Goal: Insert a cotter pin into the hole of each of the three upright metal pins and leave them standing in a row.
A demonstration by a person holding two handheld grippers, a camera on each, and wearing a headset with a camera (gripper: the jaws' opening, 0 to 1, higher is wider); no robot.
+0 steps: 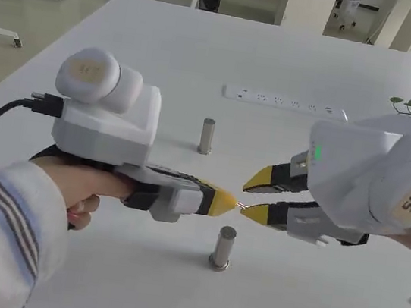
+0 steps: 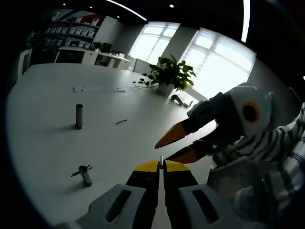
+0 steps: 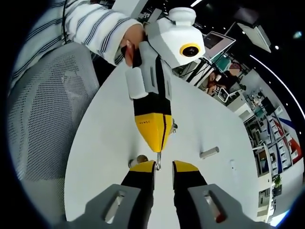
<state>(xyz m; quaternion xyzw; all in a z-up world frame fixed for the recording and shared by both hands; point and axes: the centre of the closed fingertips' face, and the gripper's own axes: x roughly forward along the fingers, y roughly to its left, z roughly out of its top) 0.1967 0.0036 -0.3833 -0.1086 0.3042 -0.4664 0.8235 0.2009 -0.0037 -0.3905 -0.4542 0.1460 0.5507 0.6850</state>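
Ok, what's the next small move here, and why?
Probably shut the right gripper on the cotter pin: the left gripper holds it with jaws closed, its tip sticks out, and the right jaws stand open around that tip.

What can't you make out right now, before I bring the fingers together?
- Cotter pin: left gripper view, mostly buried between the fingers of the left gripper, so its shape is hidden.
- Metal pin: right gripper view, half behind a finger of the right gripper, so its hole is hidden.
- Small part: right gripper view, mostly behind the left gripper's fingers, cannot be identified.
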